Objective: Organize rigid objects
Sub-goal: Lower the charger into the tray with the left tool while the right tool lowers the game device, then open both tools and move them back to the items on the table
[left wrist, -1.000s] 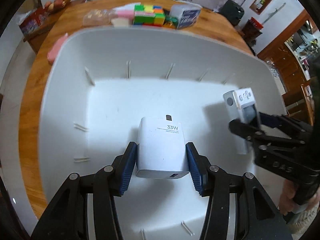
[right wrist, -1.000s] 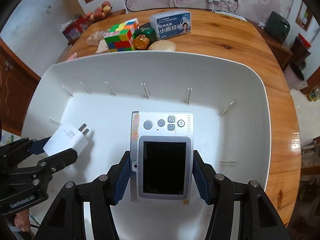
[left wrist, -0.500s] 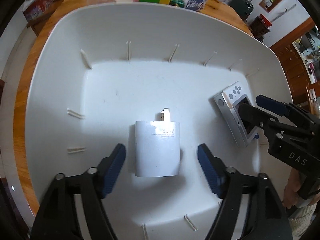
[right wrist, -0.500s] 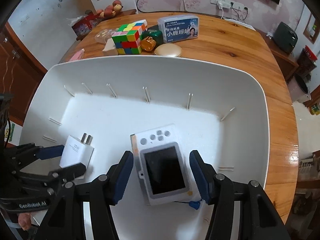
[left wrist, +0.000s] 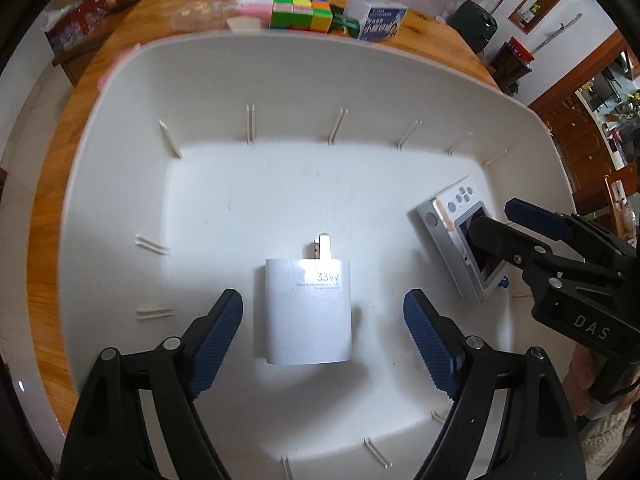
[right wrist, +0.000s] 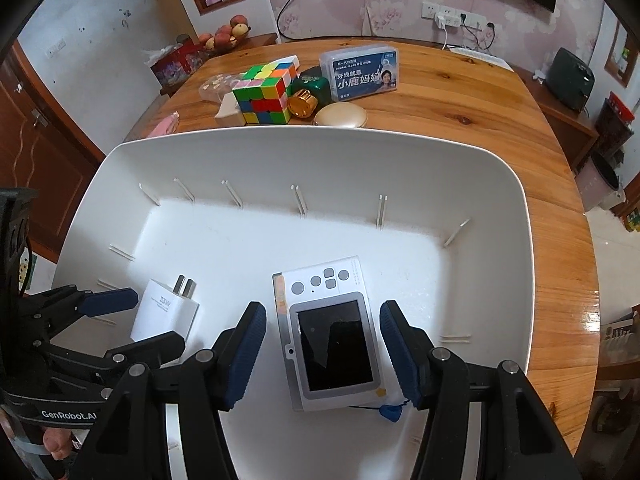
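A white 33W charger (left wrist: 308, 312) lies flat on the floor of the white plastic bin (left wrist: 320, 52), prongs pointing away. My left gripper (left wrist: 322, 298) straddles it, jaws opening, with a clear gap on each side. A silver digital camera (right wrist: 332, 336) lies screen up on the bin floor to the right. My right gripper (right wrist: 323, 312) stands open around the camera, its pads not pressing on it. In the right wrist view the charger (right wrist: 164, 316) and left gripper (right wrist: 136, 320) show at lower left. In the left wrist view the camera (left wrist: 448, 224) and right gripper (left wrist: 498, 216) show at right.
Beyond the bin's far rim (right wrist: 320, 136), on the wooden table (right wrist: 480, 120), stand a Rubik's cube (right wrist: 266, 94), a dental floss box (right wrist: 362, 72), a green bottle with a gold cap (right wrist: 306, 96), a gold compact (right wrist: 340, 116) and a pink item (right wrist: 162, 126).
My left gripper let go of the charger and spread its jaws; the charger now lies on the bin floor. My right gripper released the camera, which now lies flat in the bin.
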